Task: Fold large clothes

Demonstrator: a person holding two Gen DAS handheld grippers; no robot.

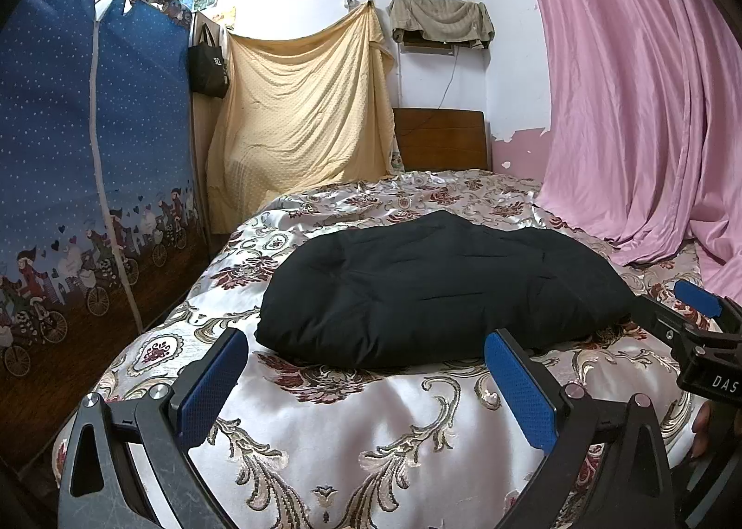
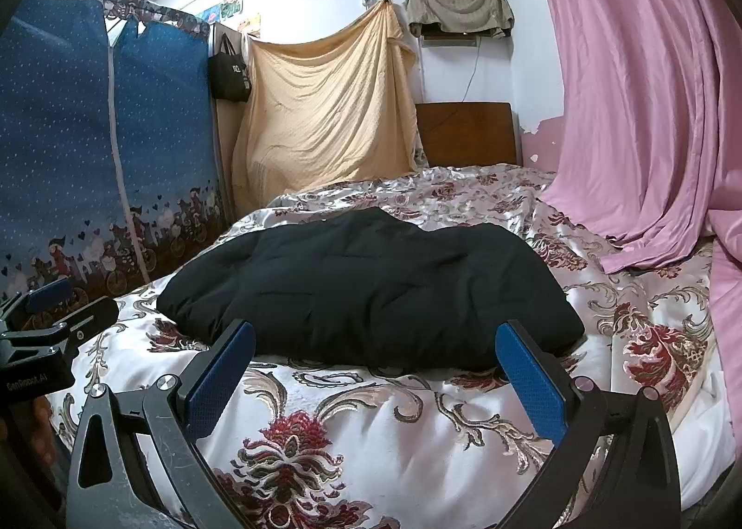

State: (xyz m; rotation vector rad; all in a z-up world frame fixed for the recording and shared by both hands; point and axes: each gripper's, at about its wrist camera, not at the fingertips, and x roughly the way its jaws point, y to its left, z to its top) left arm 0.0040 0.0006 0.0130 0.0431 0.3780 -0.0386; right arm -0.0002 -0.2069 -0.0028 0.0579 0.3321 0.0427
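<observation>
A black padded garment [image 1: 436,292] lies folded in a thick bundle across the middle of the bed [image 1: 371,427]; it also shows in the right wrist view [image 2: 371,292]. My left gripper [image 1: 366,343] is open and empty, held just in front of the bundle's near edge. My right gripper [image 2: 375,334] is open and empty too, just short of the same edge. The right gripper shows at the right edge of the left wrist view [image 1: 695,320], and the left gripper at the left edge of the right wrist view [image 2: 51,311].
The bed has a shiny floral cover [image 2: 371,436]. A blue fabric wardrobe [image 1: 92,158] stands along the left. A yellow sheet [image 1: 306,121] hangs at the back beside a wooden headboard [image 1: 440,139]. A pink curtain [image 1: 640,111] drapes onto the bed's right side.
</observation>
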